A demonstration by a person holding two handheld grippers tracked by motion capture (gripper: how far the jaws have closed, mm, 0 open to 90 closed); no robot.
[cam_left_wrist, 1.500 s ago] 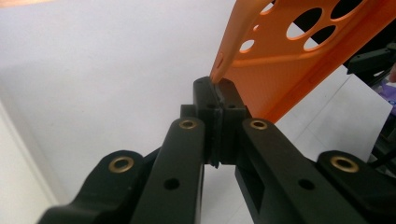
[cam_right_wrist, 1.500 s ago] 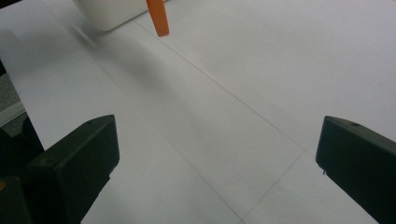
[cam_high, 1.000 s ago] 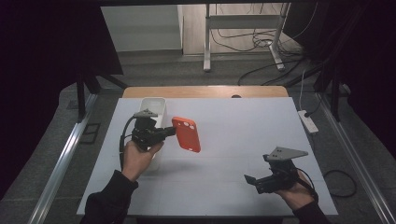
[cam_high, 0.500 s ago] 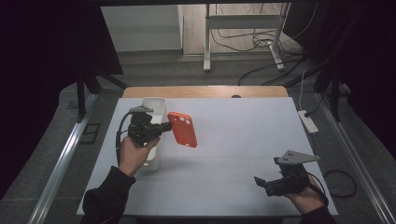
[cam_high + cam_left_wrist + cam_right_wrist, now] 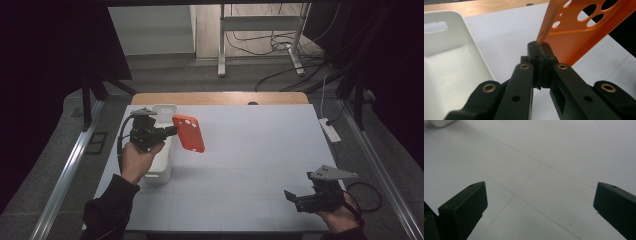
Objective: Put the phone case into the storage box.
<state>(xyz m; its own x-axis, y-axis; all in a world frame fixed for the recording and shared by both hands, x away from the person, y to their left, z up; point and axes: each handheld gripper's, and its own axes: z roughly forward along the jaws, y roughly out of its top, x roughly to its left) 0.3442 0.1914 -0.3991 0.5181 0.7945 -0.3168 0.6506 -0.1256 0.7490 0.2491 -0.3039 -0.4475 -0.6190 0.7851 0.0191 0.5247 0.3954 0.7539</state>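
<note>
An orange phone case (image 5: 189, 133) with round camera holes hangs in the air above the table's left half, beside a white bin (image 5: 161, 150). My left gripper (image 5: 172, 131) is shut on the case's edge; in the left gripper view the jaws pinch the thin orange rim (image 5: 541, 37) at their tips (image 5: 540, 49), with the bin (image 5: 446, 62) to the left. My right gripper (image 5: 290, 196) sits low at the table's front right corner, held by a hand. In the right gripper view its jaws (image 5: 540, 197) stand wide open over bare white tabletop.
The white table (image 5: 250, 150) has a wooden strip (image 5: 220, 98) along its far edge. A white power strip (image 5: 330, 129) lies at the right edge. A metal stand and cables (image 5: 260, 45) are on the floor beyond the table.
The left hand carried the orange case back and to the left, nearer the white bin. The right hand drew back toward the front right corner of the table.
</note>
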